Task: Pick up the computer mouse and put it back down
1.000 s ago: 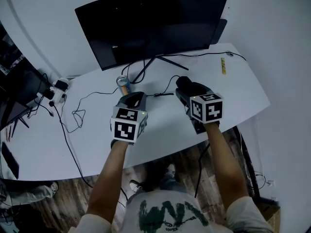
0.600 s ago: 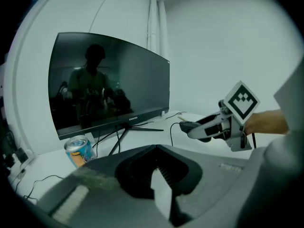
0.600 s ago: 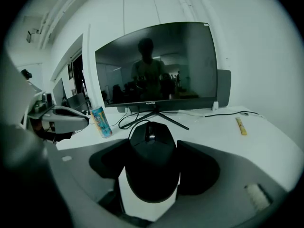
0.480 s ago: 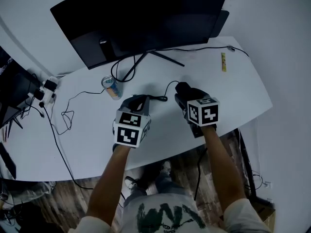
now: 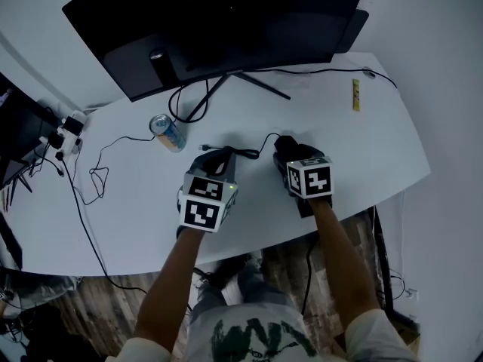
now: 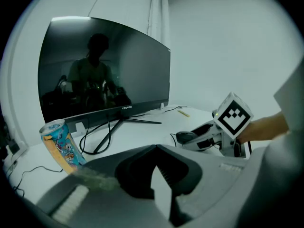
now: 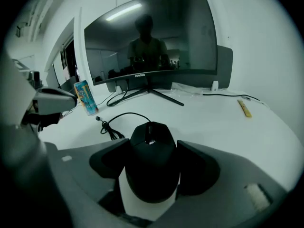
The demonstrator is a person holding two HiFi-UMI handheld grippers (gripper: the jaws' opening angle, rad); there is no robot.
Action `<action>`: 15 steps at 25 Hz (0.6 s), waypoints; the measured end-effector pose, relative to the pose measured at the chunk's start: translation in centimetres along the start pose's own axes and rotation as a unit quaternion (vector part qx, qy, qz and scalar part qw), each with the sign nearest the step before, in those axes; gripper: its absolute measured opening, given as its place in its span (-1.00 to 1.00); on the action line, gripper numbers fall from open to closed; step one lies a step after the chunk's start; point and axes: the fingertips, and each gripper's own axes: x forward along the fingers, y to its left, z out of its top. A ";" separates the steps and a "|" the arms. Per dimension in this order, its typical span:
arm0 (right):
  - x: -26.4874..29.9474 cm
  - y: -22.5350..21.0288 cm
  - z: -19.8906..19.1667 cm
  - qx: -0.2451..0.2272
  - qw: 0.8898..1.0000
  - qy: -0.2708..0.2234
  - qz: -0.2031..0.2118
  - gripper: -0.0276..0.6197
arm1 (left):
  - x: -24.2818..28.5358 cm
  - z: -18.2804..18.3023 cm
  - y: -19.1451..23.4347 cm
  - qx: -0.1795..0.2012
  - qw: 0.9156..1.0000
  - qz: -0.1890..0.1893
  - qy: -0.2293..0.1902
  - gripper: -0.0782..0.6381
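Observation:
The black computer mouse (image 7: pixel 152 167) sits between the two jaws of my right gripper (image 7: pixel 152 148), which press on its sides. Its thin black cable (image 7: pixel 112 123) trails off to the left across the white table (image 5: pixel 362 149). From the head view the mouse (image 5: pixel 285 143) pokes out ahead of the right gripper (image 5: pixel 287 151), low over the table; whether it touches the top I cannot tell. My left gripper (image 5: pixel 219 157) hovers beside it on the left, its jaws (image 6: pixel 156 148) together at the tips with nothing between them. The left gripper view shows the mouse (image 6: pixel 186 137) at right.
A dark curved monitor (image 5: pixel 219 29) on a splayed stand fills the back of the table. A colourful drink can (image 5: pixel 167 133) stands left of the grippers. A yellow strip (image 5: pixel 356 95) lies at the far right. Cables and a power strip (image 5: pixel 64 134) sit at the left.
Both grippers have come down toward the table top, the right one still carrying the mouse. The left gripper stays beside it.

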 end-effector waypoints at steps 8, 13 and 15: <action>1.7 0.1 -0.8 -0.029 0.999 0.015 -0.007 0.07 | 0.2 -1.4 0.6 -0.002 1.000 0.010 0.016 -0.78; 2.0 0.1 -0.9 -0.033 0.999 0.017 -0.009 0.07 | 0.1 -1.7 0.8 -0.003 1.000 0.010 0.022 -0.78; 2.1 0.1 -0.9 -0.033 0.999 0.014 -0.011 0.07 | 0.1 -1.8 0.8 -0.003 1.000 0.009 0.022 -0.78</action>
